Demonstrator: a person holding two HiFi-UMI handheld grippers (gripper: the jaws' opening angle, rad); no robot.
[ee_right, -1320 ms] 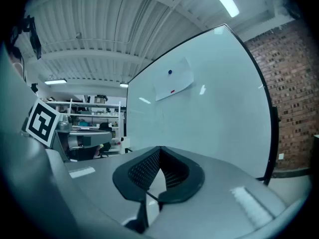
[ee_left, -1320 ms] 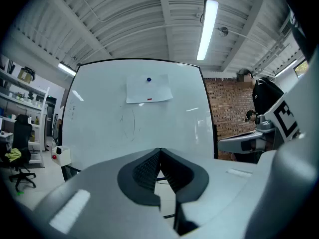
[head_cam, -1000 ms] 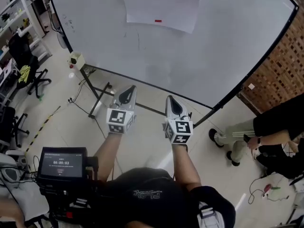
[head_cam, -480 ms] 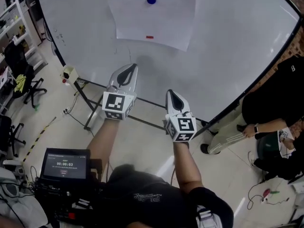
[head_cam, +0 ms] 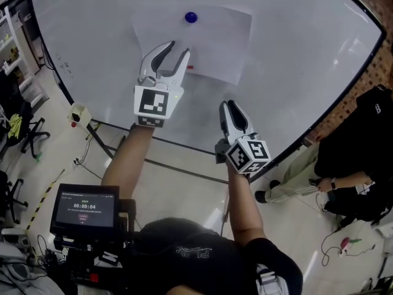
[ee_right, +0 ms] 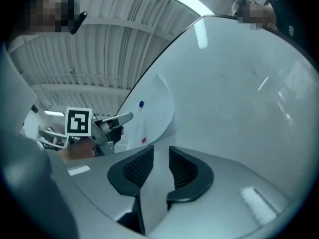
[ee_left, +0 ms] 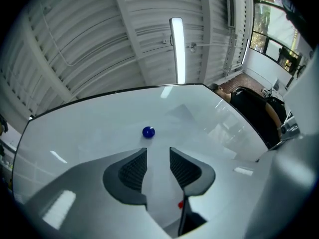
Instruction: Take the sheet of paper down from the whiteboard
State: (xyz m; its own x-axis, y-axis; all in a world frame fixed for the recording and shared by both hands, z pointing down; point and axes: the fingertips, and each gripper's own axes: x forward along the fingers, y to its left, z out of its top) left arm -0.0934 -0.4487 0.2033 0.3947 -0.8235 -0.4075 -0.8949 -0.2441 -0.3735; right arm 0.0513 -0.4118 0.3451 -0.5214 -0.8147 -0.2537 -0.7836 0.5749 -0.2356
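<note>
A large whiteboard (head_cam: pixel 295 60) on a metal stand fills the upper part of the head view, tilted so that its lower edge runs from the left side down towards the right. A person in dark clothing (head_cam: pixel 359 155) is seen seated beyond the board's lower right corner. The sheet of paper (head_cam: pixel 215 39) is found high on the board, near the middle of its top edge, lying flat against the surface and pinned near its own top edge by a round blue magnet (head_cam: pixel 191 17). A small screen (head_cam: pixel 84 206) showing a timer is mounted low at the left, well clear of the board's lower edge. The left gripper (head_cam: pixel 175 49) is raised in front of the sheet's lower left part; its jaws are held moderately apart, with nothing between them, and the magnet is framed just above the gap in the left gripper view. Whether its tips touch the paper cannot be made out. The right gripper (head_cam: pixel 229 105) is held lower, nearer the board's lower edge and below the sheet's lower right corner; its jaws are parted by only a narrow gap, and nothing is gripped. A small red mark (head_cam: pixel 190 67) is visible near the sheet's bottom edge, just beside the left gripper.
</note>
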